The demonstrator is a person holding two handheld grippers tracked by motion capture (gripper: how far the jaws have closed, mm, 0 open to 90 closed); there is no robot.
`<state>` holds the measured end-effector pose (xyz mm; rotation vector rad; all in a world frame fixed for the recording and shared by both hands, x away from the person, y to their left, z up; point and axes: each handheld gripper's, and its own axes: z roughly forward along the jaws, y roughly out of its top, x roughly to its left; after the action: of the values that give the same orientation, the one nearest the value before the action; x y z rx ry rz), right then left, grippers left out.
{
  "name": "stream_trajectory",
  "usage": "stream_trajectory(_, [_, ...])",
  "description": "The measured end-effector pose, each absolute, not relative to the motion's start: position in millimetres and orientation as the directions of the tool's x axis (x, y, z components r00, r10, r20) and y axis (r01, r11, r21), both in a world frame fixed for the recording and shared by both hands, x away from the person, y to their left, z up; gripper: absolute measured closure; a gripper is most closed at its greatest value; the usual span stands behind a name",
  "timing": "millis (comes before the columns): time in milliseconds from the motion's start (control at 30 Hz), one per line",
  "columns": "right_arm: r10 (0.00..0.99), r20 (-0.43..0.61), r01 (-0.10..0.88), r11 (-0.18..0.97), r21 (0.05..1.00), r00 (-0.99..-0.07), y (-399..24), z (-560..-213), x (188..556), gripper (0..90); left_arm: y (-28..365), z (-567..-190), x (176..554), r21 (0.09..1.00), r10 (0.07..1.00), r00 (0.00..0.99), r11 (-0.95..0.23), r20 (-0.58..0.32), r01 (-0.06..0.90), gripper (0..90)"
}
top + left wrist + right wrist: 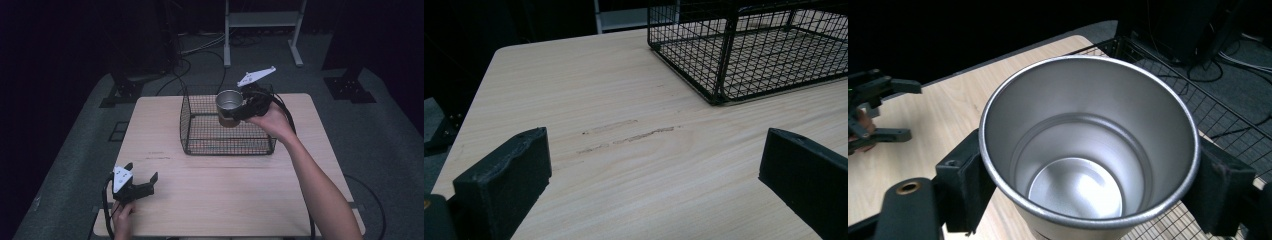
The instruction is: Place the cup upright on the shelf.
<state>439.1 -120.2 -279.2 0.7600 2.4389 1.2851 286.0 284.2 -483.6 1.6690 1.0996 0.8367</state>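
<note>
Where jaws clamp it — cup (1088,165) base hidden.

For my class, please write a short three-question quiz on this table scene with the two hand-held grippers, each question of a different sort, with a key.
1. True or false: the left gripper holds the metal cup.
2. Over what is the cup held? A) bare table B) wire basket C) floor
3. Fill in: inside, the cup is ____.

Key:
1. False; the right gripper grips it, and the left is open above the table.
2. B
3. empty
</note>
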Motion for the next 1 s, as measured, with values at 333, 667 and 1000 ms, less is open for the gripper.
stream_trajectory(333, [0.593, 0.005, 0.347, 0.464, 0.815, -0.805, -107, -280, 463, 17.9, 285, -483, 286, 0.943, 0.93, 0.365, -0.158, 0.043, 0.292, 0.0])
stream_trajectory(667, [0.602, 0.031, 0.378, 0.46, 0.803, -0.798, -98, -298, 485, 17.9, 285, -483, 286, 0.944, 0.929, 0.368, -0.163, 0.049, 0.287, 0.0])
stream_trajectory(1000, [0.617, 0.091, 0.425, 0.42, 0.802, -0.782, -95, -319, 502, 17.9, 285, -483, 286, 0.943, 0.929, 0.368, -0.161, 0.045, 0.291, 0.0])
